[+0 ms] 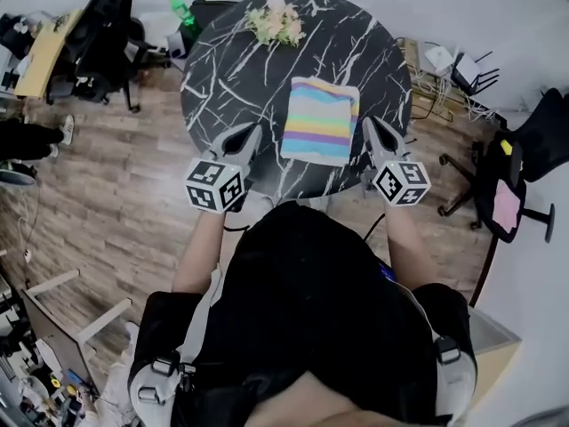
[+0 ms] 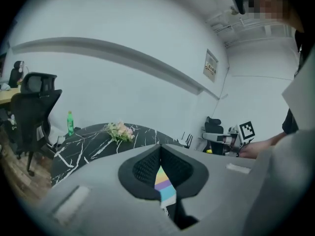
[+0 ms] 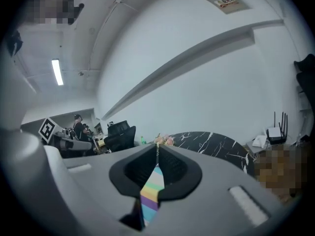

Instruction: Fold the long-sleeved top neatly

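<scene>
Two grippers, left gripper [image 1: 252, 133] and right gripper [image 1: 370, 125], closed on nothing, flank the folded top [image 1: 319, 121]; I should pull away without brushing its edges.

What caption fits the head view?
Folded pastel-striped top on round black marble table between shut left tongs and shut right tongs.

The left gripper [image 1: 255, 130] and right gripper [image 1: 368, 122] well apart, near level, jaws together, empty.
</scene>
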Tool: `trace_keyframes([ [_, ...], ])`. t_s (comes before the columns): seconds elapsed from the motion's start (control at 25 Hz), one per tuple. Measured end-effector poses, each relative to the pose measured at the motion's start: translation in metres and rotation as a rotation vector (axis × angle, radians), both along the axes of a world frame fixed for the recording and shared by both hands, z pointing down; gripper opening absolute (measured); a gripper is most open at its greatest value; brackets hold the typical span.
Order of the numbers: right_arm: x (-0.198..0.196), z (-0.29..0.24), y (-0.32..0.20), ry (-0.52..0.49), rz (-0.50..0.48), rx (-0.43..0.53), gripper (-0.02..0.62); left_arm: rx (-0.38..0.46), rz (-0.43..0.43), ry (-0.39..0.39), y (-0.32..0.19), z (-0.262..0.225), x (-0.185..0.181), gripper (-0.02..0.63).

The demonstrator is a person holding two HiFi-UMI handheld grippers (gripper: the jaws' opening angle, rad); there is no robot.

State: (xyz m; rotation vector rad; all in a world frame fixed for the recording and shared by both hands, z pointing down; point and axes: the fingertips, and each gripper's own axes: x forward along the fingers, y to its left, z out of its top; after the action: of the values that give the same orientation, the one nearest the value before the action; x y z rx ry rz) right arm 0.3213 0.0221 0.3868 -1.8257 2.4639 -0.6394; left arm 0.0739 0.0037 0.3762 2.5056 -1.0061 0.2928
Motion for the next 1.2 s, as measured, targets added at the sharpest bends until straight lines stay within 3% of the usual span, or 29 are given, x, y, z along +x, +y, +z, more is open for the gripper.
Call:
trace_keyframes([
  [0.24,0.000,-0.020,0.025,-0.001,0.087,0.046,0.006,0.080,-0.058,0.140,-0.009,-0.033,-0.032,0.008],
  [0.52,-0.002,-0.029,0.052,0.021,0.139,0.064,0.006,0.114,-0.023,0.132,-0.005,-0.039,-0.034,0.008],
  [1.2,-0.012,-0.038,0.058,0.005,0.116,0.077,0.006,0.100,0.030,0.155,0.001,-0.041,-0.029,0.008],
])
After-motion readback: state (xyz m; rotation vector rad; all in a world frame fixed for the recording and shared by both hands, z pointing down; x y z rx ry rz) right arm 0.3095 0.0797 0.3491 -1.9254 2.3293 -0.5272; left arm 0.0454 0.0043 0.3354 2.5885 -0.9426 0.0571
